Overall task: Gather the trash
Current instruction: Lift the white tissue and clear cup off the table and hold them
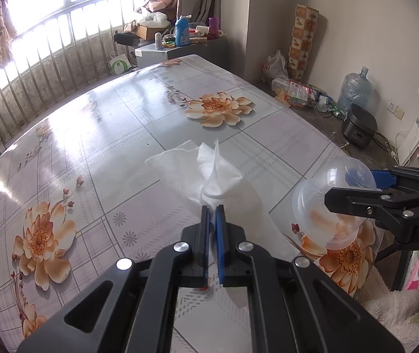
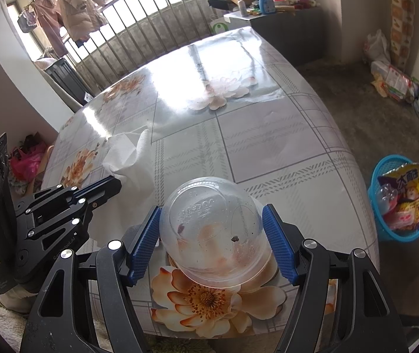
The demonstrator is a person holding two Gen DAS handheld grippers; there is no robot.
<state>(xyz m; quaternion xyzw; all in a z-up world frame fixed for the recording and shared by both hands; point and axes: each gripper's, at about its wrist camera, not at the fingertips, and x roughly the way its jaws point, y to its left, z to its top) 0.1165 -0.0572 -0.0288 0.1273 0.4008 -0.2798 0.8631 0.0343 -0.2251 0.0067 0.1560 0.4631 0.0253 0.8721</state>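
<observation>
Scene: floral-print desk [image 2: 268,135] by a barred window, two pieces of trash in hand, blue basket [image 2: 400,203] waiting on the floor.
Left hand-held gripper [image 1: 212,210]: clamped together on a white tissue [image 1: 209,173], blue pads nearly meeting, paper bunched up ahead of the tips and trailing back over the desk edge.
Right hand-held gripper [image 2: 210,229]: spread wide around a clear plastic cup [image 2: 212,229], held bottom-forward and tilted, pads pressing its sides from left and right.
Cup: smeared inside with orange residue and a few dark specks, raised just above the near desk corner.
Tissue: left of the cup, partly resting on the desk surface, near but not touching the cup.
Key relation: basket lying to the right of the right hand-held gripper and below desk level, well apart from the desk edge; right hand plainly nearer to it, left hand on the far side of the cup.
Cup axis: pointing forward and down along the fingers, mouth toward the camera.
Likely next move: swing right and down over the basket, cup first, judging by position alone.
Basket contents: snack wrappers and a clear bottle, already part full.
Hard to make out: cup's rim hidden behind its own body; tissue's lower end cut off by the left hand-held gripper; basket absent from the left wrist view.
</observation>
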